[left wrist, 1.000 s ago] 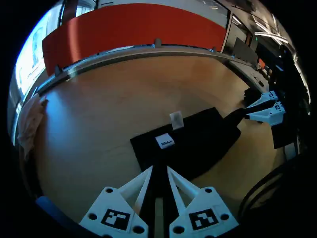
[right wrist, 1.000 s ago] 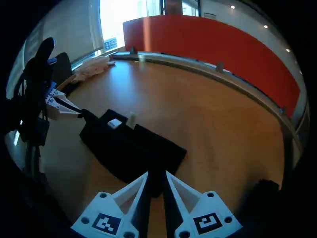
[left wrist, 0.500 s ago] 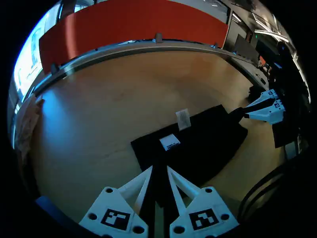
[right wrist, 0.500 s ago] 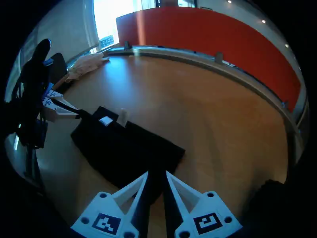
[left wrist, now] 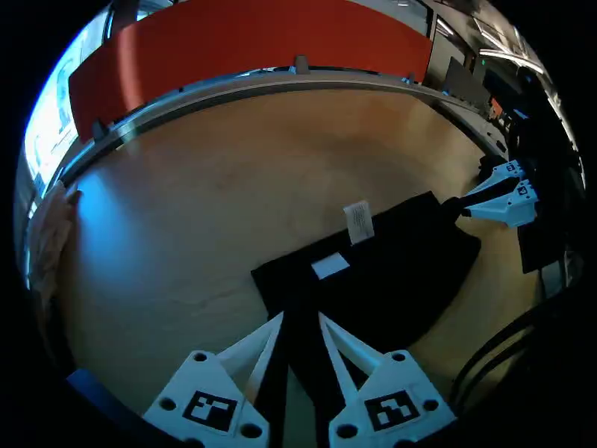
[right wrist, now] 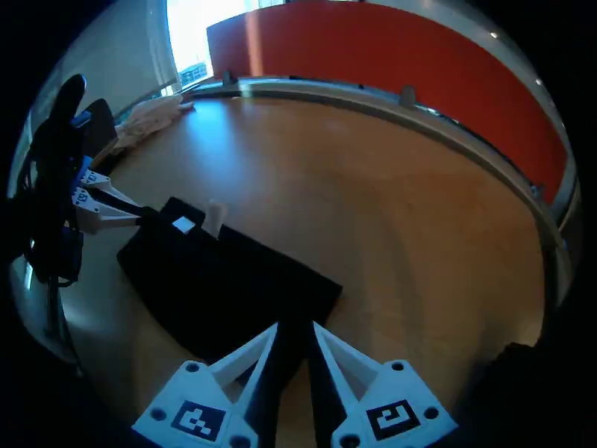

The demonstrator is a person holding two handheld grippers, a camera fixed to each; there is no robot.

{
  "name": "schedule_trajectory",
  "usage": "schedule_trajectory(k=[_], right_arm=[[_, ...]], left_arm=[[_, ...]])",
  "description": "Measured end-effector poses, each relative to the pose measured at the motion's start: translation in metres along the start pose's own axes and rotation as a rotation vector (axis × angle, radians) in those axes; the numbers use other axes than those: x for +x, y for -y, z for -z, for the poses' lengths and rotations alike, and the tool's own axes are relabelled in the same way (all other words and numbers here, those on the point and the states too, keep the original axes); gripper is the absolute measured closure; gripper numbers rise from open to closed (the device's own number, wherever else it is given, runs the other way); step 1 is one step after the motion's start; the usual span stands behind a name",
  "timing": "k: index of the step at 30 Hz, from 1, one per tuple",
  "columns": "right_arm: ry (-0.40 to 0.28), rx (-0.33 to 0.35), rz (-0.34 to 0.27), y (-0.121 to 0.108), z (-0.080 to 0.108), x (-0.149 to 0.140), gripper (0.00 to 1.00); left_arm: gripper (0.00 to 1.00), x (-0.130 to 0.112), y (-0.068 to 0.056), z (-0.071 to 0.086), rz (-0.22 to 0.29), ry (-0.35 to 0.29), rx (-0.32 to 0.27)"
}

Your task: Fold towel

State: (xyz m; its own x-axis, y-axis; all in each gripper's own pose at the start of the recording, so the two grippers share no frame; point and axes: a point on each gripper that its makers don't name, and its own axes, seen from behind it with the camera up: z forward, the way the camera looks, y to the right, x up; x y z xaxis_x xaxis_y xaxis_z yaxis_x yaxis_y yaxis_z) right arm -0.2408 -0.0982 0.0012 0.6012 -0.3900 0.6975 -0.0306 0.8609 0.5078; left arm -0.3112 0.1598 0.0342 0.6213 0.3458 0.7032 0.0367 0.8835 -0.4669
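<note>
Contact between jaws and cloth is hard to make out, since the dark inner faces of the fingers merge with the black towel (left wrist: 388, 276).

In the left gripper view, the left gripper (left wrist: 301, 319) is seen with its jaws drawn to a narrow gap and one towel corner pinched between them. In the right gripper view, the right gripper (right wrist: 295, 328) is likewise closed on the opposite corner. Each tool is also seen from the other's camera, gripping its corner. The hands behind them are reduced to dark silhouettes.

The towel is spread between the two grippers, toward the near edge of the surface (left wrist: 209, 187). Whether it lies fully flat cannot be told.

A white tag (left wrist: 359, 222) stands up from the towel's far edge, and a flat white label (left wrist: 330, 265) lies on the cloth just beside it. Print on either is too small to judge.

A pale cloth (right wrist: 153, 116) is bunched at the far left corner, partly cut off. A red partition (right wrist: 388, 52) runs behind the grey rim (right wrist: 418, 123) along the far edge.

The surface is smooth, light wood, and the fingers are white plastic with square coded markers.
</note>
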Motion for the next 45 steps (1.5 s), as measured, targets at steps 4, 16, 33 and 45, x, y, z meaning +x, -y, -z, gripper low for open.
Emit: schedule_trajectory(k=[4,16,33,45], right_arm=[[0.009,-0.026,0.006,-0.006,-0.005,-0.001,0.71],[0.003,-0.068,-0.009,-0.018,-0.01,0.002,0.45],[-0.018,-0.116,-0.048,-0.034,-0.012,0.015,0.12],[-0.036,-0.111,-0.056,-0.03,-0.002,0.014,0.0]], left_arm=[[0.68,0.0,0.005,-0.004,-0.001,0.003,0.018],[0.51,0.0,0.021,-0.008,0.011,0.005,0.072],[0.07,0.015,0.042,-0.004,0.005,-0.03,0.144],[0.07,0.015,0.039,0.004,0.026,-0.046,0.137]])
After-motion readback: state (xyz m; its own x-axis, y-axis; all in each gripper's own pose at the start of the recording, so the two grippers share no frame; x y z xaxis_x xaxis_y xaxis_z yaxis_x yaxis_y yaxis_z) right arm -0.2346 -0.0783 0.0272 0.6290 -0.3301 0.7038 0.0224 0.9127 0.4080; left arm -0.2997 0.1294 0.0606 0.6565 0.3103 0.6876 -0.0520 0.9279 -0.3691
